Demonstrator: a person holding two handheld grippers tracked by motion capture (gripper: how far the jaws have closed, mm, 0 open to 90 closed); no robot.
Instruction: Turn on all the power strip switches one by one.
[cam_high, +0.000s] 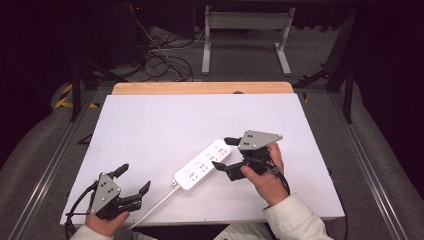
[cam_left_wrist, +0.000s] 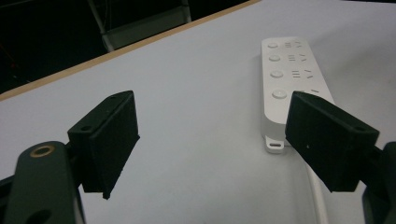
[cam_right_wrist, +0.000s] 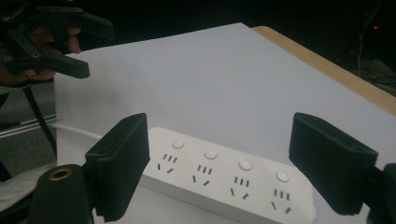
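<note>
Right tool (cam_high: 229, 156) hung over the far end of the power strip (cam_high: 202, 164), jaws spread wide and gripping nothing; seen from the right gripper view, the strip (cam_right_wrist: 224, 179) lay below and between the two black jaws, apart from both. Left tool (cam_high: 134, 179) sat at the near left corner of the desk (cam_high: 150, 125), jaws likewise wide apart and empty, with the strip (cam_left_wrist: 289, 79) ahead of it on the white surface.

Judgement on the step: if the strip was to be grasped, the right tool should come down square across the narrow width of the body, both pads on the long side walls, not on the buttons. A slanted approach would likely skid the light plastic case. The left tool could steady the cord end.

Strip appearance: white, long, rounded corners, lying flat and diagonally near the desk's middle, right of centre. Four socket groups in a row, each with a round button beside it. A small mounting tab at the near end, where a white cable (cam_high: 155, 206) ran off toward the near desk edge.
</note>
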